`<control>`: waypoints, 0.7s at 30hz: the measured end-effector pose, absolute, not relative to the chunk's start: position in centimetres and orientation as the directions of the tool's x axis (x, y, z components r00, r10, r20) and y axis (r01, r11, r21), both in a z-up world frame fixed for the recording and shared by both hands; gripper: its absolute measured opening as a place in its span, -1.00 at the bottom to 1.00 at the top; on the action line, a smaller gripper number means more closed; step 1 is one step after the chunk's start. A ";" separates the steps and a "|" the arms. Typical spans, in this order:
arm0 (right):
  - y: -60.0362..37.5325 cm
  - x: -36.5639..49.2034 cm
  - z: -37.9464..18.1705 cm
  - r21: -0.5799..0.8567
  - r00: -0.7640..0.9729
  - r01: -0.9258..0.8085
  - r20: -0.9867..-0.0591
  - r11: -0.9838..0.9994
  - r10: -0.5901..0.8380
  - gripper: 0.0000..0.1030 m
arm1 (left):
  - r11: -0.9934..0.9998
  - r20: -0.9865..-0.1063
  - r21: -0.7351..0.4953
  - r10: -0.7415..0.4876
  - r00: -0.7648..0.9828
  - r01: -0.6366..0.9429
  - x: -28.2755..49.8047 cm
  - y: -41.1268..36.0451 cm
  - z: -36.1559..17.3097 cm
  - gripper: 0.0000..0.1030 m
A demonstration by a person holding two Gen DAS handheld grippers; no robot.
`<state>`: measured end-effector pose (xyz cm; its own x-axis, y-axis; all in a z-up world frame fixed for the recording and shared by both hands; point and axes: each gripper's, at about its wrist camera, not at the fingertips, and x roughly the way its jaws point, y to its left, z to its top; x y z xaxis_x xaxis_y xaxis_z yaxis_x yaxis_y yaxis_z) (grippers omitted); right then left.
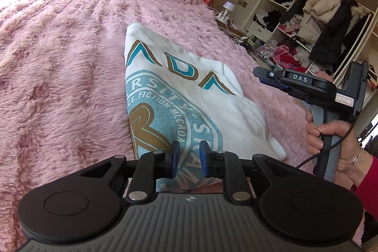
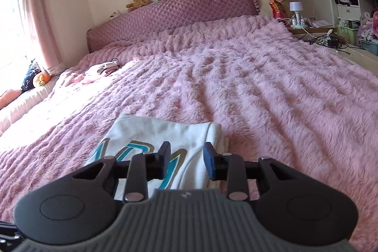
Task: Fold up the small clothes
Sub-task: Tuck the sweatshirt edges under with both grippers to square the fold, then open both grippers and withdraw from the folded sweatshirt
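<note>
A white shirt (image 1: 189,96) with a teal and gold print lies folded into a narrow stack on the pink fluffy bed cover (image 1: 59,63). My left gripper (image 1: 189,157) is open and empty, just above the shirt's near end. My right gripper (image 2: 186,157) is open and empty, over the shirt (image 2: 165,136) near its printed part. In the left wrist view the right gripper (image 1: 262,77) hovers beside the shirt's right edge, held by a hand in a red sleeve.
A small heap of pale clothes (image 2: 104,69) lies far across the bed near the quilted headboard (image 2: 177,8). A bedside table (image 2: 309,27) with a lamp and cables stands at the right. Open shelves with hanging coats (image 1: 326,23) are beyond the bed's right edge.
</note>
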<state>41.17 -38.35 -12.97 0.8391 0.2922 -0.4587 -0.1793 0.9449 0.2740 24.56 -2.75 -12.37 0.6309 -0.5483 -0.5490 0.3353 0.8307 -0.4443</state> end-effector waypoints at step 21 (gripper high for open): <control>-36.3 28.7 -18.2 0.274 0.759 -0.178 -0.573 0.945 0.310 -0.40 | 0.847 -0.631 -0.497 -0.503 0.591 0.190 25.6 -2.0 -15.2 -0.87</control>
<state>28.72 -36.34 -18.17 0.7589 0.3096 -0.5729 -0.1785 0.9450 0.2741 25.65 -1.98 -15.21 0.5910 -0.5028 -0.6309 0.1903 0.8468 -0.4966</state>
